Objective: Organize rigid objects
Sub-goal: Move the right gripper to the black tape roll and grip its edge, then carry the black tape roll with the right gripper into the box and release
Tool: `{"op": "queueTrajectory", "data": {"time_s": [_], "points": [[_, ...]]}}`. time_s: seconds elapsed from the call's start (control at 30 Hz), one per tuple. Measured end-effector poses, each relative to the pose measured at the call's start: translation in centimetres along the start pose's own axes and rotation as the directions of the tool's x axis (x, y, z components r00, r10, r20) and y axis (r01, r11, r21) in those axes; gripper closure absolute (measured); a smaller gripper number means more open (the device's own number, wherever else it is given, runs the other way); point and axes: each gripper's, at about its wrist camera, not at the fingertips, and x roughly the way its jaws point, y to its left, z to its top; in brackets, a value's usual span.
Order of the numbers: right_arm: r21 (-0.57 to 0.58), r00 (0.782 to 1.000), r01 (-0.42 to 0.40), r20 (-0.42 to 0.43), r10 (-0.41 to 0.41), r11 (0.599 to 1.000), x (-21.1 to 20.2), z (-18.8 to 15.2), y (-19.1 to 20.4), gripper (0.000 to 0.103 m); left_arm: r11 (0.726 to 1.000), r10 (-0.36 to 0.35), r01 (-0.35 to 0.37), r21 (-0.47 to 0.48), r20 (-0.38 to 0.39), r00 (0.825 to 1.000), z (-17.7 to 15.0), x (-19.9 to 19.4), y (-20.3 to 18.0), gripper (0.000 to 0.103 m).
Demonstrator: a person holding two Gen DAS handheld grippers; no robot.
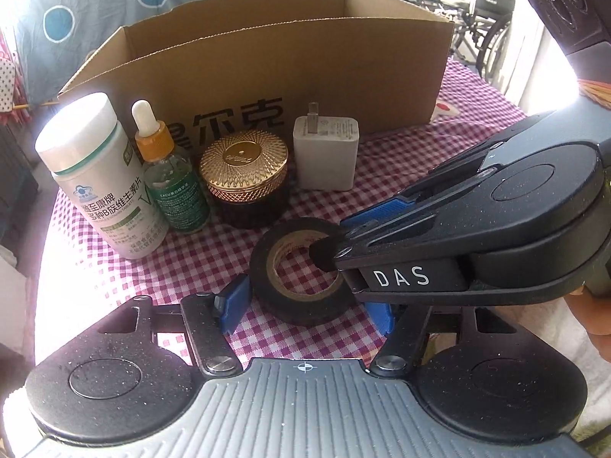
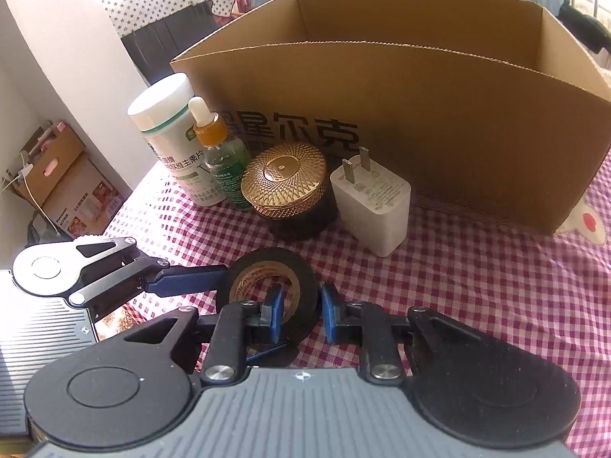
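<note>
Open-topped cardboard box at rear of checked tablecloth, 4 items lined along its front, bare cloth to the right; left gripper half open, pads flanking without pressing the black tape roll; right gripper clamped on the roll's wall.

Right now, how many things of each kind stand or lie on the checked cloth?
Bottles: 2, the white pill bottle and the dropper bottle
Gold-lidded jar: 1
White charger plug: 1
Black tape roll: 1
Cardboard box: 1
Total: 6
</note>
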Motion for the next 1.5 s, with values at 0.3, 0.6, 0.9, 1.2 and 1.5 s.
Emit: {"op": "queueTrajectory", "data": {"time_s": [0.3,0.6,0.9,1.2,1.5], "points": [[0.012,1.000,0.006,0.030,-0.007,1.000,-1.2,-0.1,0.1,0.081,0.999,0.029,-0.030,0.038,0.036,0.999,0.2,-1.4,-0.9,0.040],[-0.011,0.976,0.029,0.218,-0.026,1.000,-7.6,1.5,1.7,0.081,0.993,0.074,-0.090,0.077,0.197,0.978,3.0,-7.1,-1.4,0.040],[-0.044,0.927,-0.064,0.368,0.076,0.997,-11.9,9.2,0.4,0.081,0.966,0.172,-0.224,0.127,0.325,0.930,9.6,-10.7,0.0,0.039],[-0.007,0.975,-0.129,0.183,0.128,0.992,-5.2,20.1,-3.6,0.081,0.983,0.136,-0.146,0.108,0.093,0.986,18.6,-4.2,5.7,0.039],[0.166,0.976,-0.175,-0.104,0.194,0.971,6.4,24.9,-9.2,0.081,0.998,0.047,-0.038,0.039,-0.243,0.969,21.0,5.5,10.7,0.039]]}}
